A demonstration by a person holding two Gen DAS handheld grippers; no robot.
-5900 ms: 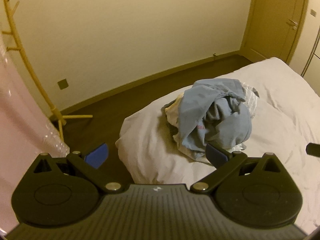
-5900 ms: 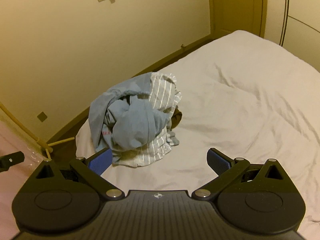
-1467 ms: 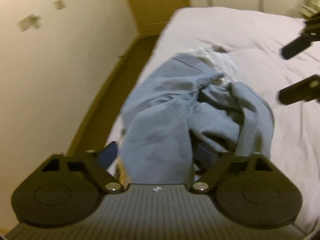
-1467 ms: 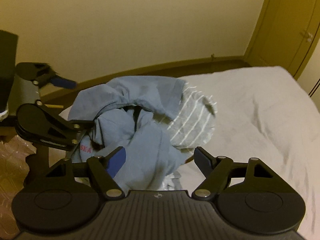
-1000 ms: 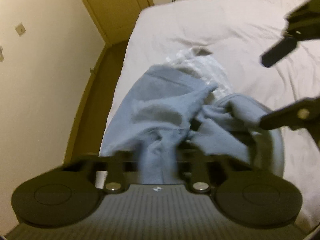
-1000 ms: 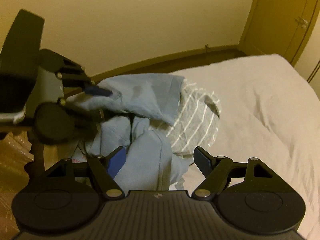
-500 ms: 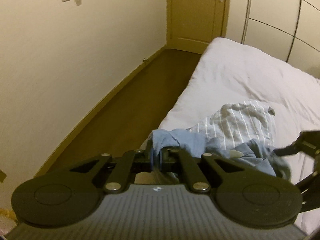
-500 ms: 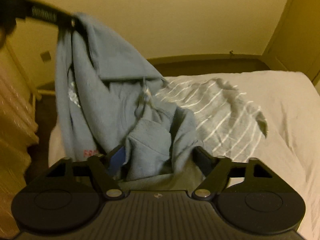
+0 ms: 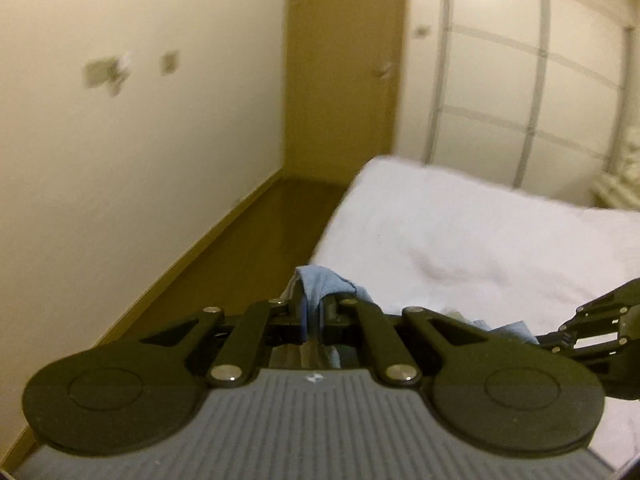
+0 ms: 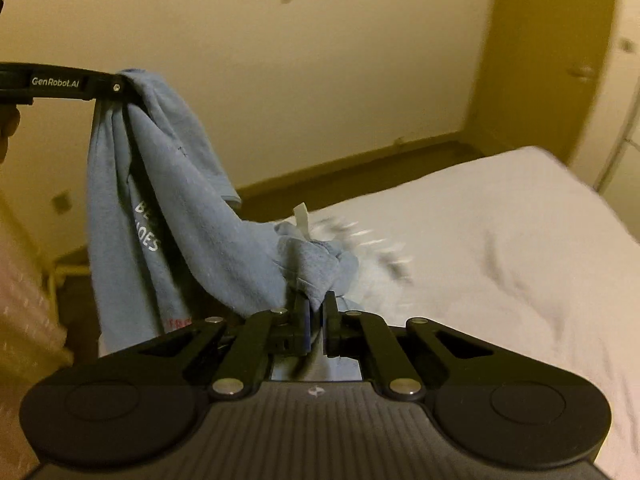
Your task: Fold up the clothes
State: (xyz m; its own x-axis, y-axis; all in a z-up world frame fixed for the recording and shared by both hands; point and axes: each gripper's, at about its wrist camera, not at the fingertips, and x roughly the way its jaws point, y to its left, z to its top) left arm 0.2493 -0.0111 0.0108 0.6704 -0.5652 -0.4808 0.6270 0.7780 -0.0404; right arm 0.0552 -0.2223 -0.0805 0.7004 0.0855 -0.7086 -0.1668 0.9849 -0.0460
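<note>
A light blue sweatshirt [image 10: 176, 208] with white and red lettering hangs in the air between my two grippers. My left gripper [image 9: 314, 314] is shut on a bunched fold of the blue sweatshirt [image 9: 320, 284], and in the right wrist view the left gripper [image 10: 116, 88] holds that cloth up at the upper left. My right gripper [image 10: 316, 312] is shut on another edge of it, lower and nearer the bed; the right gripper [image 9: 560, 336] shows at the left wrist view's right edge. A striped grey-white garment [image 10: 372, 248] lies blurred on the white bed [image 10: 500, 248] behind.
Dark wood floor [image 9: 248, 248] runs between the bed [image 9: 460, 232] and a cream wall [image 9: 140, 140]. A brown door [image 9: 344, 64] and pale wardrobe panels [image 9: 520, 100] stand at the far end. A pale wooden rack base [image 10: 60, 268] stands low at the left.
My right gripper has shut on an edge of the blue sweatshirt. The left gripper has swung up, lifting the sweatshirt off the pile, leaving the striped garment on the bed.
</note>
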